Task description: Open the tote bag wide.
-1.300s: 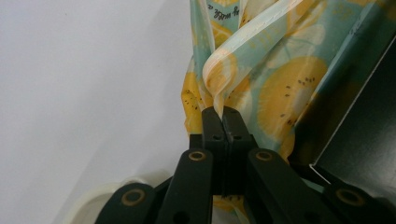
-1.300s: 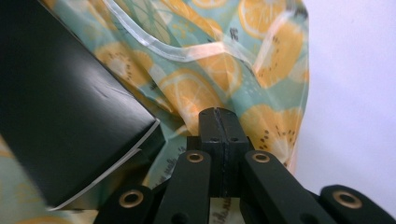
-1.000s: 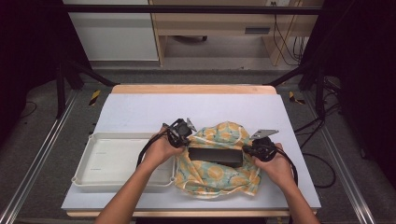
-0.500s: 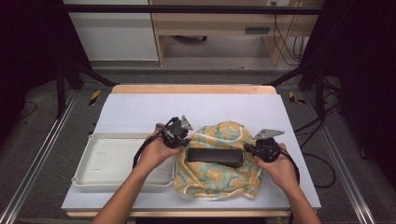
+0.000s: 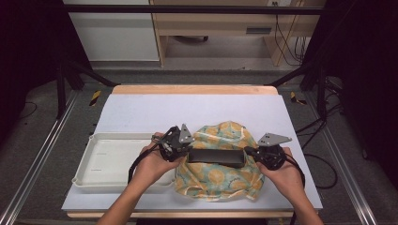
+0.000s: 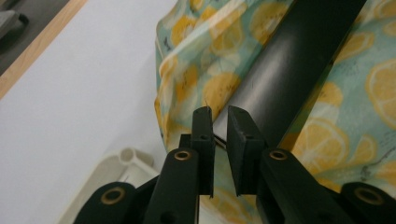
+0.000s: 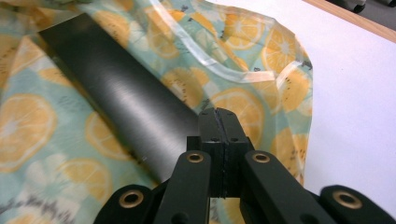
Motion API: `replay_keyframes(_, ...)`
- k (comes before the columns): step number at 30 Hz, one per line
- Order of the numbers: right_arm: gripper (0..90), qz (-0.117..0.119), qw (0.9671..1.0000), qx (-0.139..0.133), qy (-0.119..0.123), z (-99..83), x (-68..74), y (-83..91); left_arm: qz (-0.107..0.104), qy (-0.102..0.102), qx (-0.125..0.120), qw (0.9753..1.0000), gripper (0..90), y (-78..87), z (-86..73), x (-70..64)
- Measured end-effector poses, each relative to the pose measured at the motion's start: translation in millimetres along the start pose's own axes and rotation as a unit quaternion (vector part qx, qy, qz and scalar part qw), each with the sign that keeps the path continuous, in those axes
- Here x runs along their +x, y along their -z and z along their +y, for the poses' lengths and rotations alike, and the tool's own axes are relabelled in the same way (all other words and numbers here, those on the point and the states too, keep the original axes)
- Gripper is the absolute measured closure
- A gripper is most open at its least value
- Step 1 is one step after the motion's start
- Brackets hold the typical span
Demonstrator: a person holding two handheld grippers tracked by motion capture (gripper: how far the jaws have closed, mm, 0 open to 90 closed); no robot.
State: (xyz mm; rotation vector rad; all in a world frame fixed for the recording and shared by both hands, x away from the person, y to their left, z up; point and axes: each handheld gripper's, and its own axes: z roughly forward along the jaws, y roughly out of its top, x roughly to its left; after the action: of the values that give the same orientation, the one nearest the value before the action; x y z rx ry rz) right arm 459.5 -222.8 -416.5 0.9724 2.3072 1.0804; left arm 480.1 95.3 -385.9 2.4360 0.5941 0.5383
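Item: black box [image 5: 216, 156], long and flat, matt dark surface with a faint sheen. It is located at lower centre of the high view, laid on a lemon-print cloth [image 5: 220, 180] spread over the white table [image 5: 141, 112].

Orientation: the long axis runs left to right across the frame, from one gripper to the other. The left end is met by the left gripper [image 5: 180, 149], the right end by the right gripper [image 5: 248, 152]; both stand equally near, each at its own end.

Left gripper [image 6: 219, 126]: jaws are set narrow, a slim gap being left between the pads; the box end lies just beyond the tips, and whether anything is pinched cannot be told.

Right gripper [image 7: 218, 122]: jaws are pressed together at the box's near corner; whether cloth or box edge is caught between them cannot be told.

Cloth: teal ground, orange-yellow citrus slices, pale taped hem, rumpled at the edges.

Adjacent: white tray [image 5: 101, 161], lower left, beside the cloth.
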Motion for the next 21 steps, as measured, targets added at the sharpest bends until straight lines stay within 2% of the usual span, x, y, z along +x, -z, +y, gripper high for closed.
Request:
replay_keyframes(2,90.0,-0.001,1.0000,0.000,0.002,-3.0,3.0,4.3,0.004,0.006,0.005,1.0000,83.4,-3.1,-4.9,-0.7)
replay_keyframes(6,90.0,-0.003,1.0000,0.004,0.004,-11.8,6.6,8.3,-0.002,0.019,0.025,0.9995,84.7,-12.1,-13.8,-2.8)
replay_keyframes(9,90.0,-0.002,0.9998,0.019,0.002,-21.5,8.8,6.6,-0.004,0.025,0.033,0.9991,85.1,-15.9,-19.2,-6.0)
replay_keyframes(15,90.0,0.001,0.9992,0.041,-0.007,-38.0,9.3,1.8,-0.007,0.026,0.049,0.9984,85.5,-22.6,-25.9,-11.0)
replay_keyframes(21,90.0,0.004,0.9982,0.058,-0.013,-50.7,3.9,-4.2,-0.015,0.029,0.057,0.9978,86.4,-28.8,-31.3,-11.2)
